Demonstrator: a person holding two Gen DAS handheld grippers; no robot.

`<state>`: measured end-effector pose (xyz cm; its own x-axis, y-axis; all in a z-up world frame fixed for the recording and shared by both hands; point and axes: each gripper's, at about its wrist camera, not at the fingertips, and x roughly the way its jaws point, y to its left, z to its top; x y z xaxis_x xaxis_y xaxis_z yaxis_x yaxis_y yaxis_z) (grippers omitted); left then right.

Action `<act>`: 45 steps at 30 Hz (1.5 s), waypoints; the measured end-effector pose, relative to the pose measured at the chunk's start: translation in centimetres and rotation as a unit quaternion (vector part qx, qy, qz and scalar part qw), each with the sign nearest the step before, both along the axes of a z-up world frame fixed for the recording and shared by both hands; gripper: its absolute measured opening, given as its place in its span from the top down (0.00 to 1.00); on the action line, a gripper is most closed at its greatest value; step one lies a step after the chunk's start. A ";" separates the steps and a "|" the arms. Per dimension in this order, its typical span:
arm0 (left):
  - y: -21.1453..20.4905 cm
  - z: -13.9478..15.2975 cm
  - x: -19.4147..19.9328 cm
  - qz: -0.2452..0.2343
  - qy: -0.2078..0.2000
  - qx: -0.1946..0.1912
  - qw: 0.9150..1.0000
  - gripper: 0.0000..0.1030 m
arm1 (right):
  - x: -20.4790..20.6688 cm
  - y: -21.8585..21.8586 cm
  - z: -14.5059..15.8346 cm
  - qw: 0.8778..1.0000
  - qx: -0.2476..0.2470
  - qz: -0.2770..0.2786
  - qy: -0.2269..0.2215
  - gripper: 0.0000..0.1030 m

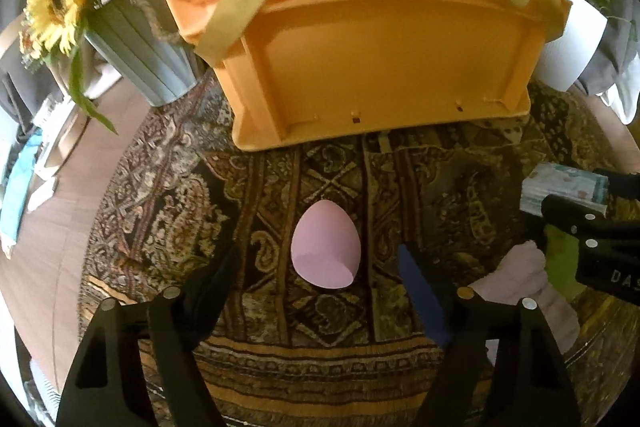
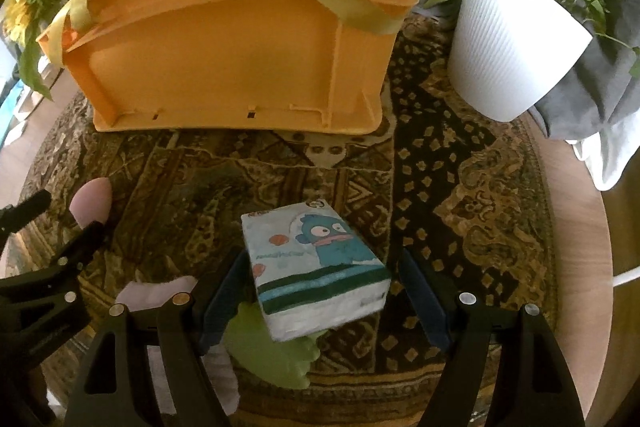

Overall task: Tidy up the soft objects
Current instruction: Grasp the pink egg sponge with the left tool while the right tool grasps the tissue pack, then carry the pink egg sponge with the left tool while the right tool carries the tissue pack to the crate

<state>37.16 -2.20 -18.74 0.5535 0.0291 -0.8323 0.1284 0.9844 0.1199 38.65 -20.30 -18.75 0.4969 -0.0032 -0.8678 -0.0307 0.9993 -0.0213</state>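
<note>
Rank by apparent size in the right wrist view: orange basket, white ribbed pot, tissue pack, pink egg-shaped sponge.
1. Orange plastic basket with yellow straps
2. White ribbed plant pot
3. Cartoon-printed tissue pack, nearer the camera, so flattered
4. Pink egg-shaped sponge, partly hidden

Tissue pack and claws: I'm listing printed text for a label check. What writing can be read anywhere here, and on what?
"DAS": white letters on the right claw body, cut off at the picture's edge.
Tissue pack: small print beside the blue cartoon fish, too blurred to read.
Orange basket: no writing visible.

Both grippers' fingers point(image 1: 224, 267) apart, angled down
</note>
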 end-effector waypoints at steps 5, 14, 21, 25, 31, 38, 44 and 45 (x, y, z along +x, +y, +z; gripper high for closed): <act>0.0 -0.8 0.7 -0.001 0.012 -0.010 1.000 0.33 | 0.5 0.4 -0.4 1.000 -0.003 0.006 0.001 0.25; 0.1 -1.5 1.4 -0.005 0.020 -0.004 1.000 0.58 | 1.0 0.4 -0.9 1.000 0.009 0.011 -0.003 0.40; 0.4 -1.6 1.3 -0.007 0.021 -0.018 1.000 0.64 | 0.6 1.0 -0.4 1.000 0.014 0.015 -0.012 0.40; 0.8 -0.6 0.8 -0.009 0.001 -0.029 1.000 0.64 | 0.2 1.6 0.5 0.999 0.017 0.019 -0.025 0.40; 1.2 1.6 -0.2 -0.015 -0.034 -0.037 0.999 0.64 | -0.4 1.8 2.1 0.998 0.026 0.018 -0.046 0.40; 1.6 4.7 -1.5 -0.016 -0.059 -0.056 0.997 0.64 | -1.5 2.2 4.7 0.996 0.033 0.020 -0.085 0.40; 2.1 7.5 -2.7 -0.022 -0.093 -0.060 0.994 0.65 | -2.8 3.0 7.1 0.991 0.035 0.029 -0.126 0.40; 2.3 7.9 -2.8 -0.022 -0.099 -0.062 0.993 0.65 | -3.0 3.2 7.6 0.990 0.035 0.029 -0.132 0.40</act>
